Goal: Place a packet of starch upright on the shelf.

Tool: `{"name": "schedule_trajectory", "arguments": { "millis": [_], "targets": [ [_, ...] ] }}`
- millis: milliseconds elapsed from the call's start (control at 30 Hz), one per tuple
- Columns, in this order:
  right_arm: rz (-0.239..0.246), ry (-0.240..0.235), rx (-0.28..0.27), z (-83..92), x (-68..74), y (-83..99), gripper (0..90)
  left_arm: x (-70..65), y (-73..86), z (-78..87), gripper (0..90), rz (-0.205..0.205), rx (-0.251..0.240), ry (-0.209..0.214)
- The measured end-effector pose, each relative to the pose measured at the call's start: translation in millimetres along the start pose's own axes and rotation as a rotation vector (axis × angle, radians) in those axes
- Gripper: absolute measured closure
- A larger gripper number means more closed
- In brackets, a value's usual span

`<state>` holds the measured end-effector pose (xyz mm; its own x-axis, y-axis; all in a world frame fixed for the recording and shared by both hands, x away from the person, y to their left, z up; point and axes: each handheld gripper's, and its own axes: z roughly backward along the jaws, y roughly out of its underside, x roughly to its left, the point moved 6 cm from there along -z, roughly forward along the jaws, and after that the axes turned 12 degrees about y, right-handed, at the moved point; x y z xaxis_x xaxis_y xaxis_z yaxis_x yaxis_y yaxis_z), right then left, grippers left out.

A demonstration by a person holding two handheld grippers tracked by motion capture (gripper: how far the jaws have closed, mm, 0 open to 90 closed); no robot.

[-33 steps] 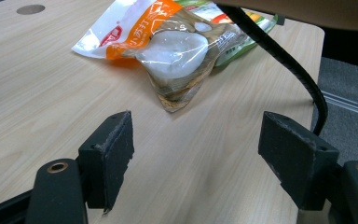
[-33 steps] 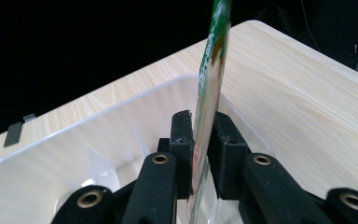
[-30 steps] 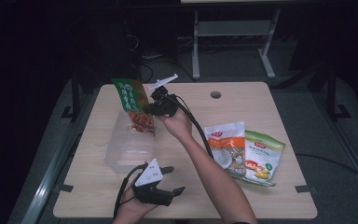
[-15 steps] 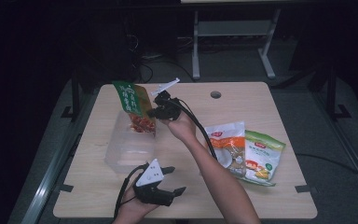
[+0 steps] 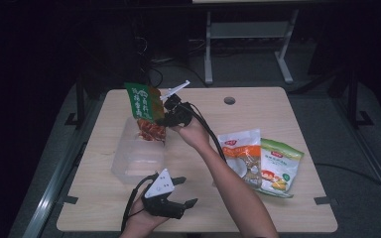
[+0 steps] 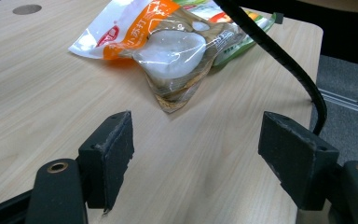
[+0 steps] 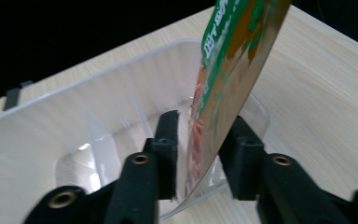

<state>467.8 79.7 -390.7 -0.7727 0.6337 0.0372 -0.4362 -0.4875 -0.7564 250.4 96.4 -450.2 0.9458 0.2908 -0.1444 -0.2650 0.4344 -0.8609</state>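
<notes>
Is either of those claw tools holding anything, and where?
The right gripper has just been opening around the green snack bag, low on it, over the clear tub; left gripper holds nothing.

We see our black left gripper (image 5: 182, 191) with its grey three-cornered plate, thick black cable, brass-ringed screw holes, bare forearms.

The room is very dark — just the table (image 5: 287, 106) looks bright. It is light wood with a small round hole (image 5: 229, 100) near the far edge. The floor (image 5: 327, 89) is grey. Behind the table stands a pale metal frame (image 5: 248, 34) — black cables (image 5: 151, 59) lie beside it.
</notes>
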Motion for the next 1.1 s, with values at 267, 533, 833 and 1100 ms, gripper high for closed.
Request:
{"name": "schedule_trajectory", "arguments": {
  "millis": [267, 533, 833, 1100],
  "targets": [
    [-0.019, 0.007, 0.008, 20.6, -9.0, 6.5, 51.8, 0.0, 0.5, -2.4, 25.9, -0.002, 0.012, -0.001],
    [-0.036, 0.003, 0.009, 43.5, -19.2, 21.7, 47.7, 2.6, 1.0, -3.2, 25.8, 0.007, 0.020, -0.005],
    [-0.040, 0.012, 0.018, 67.3, -28.6, 43.5, 43.9, 5.1, 0.6, -7.4, 25.8, 0.017, 0.022, -0.006],
    [-0.073, 0.024, 0.014, 90.0, -39.4, 61.2, 42.0, 4.6, 1.4, -8.7, 25.7, 0.019, 0.029, -0.009]
  ]
}}
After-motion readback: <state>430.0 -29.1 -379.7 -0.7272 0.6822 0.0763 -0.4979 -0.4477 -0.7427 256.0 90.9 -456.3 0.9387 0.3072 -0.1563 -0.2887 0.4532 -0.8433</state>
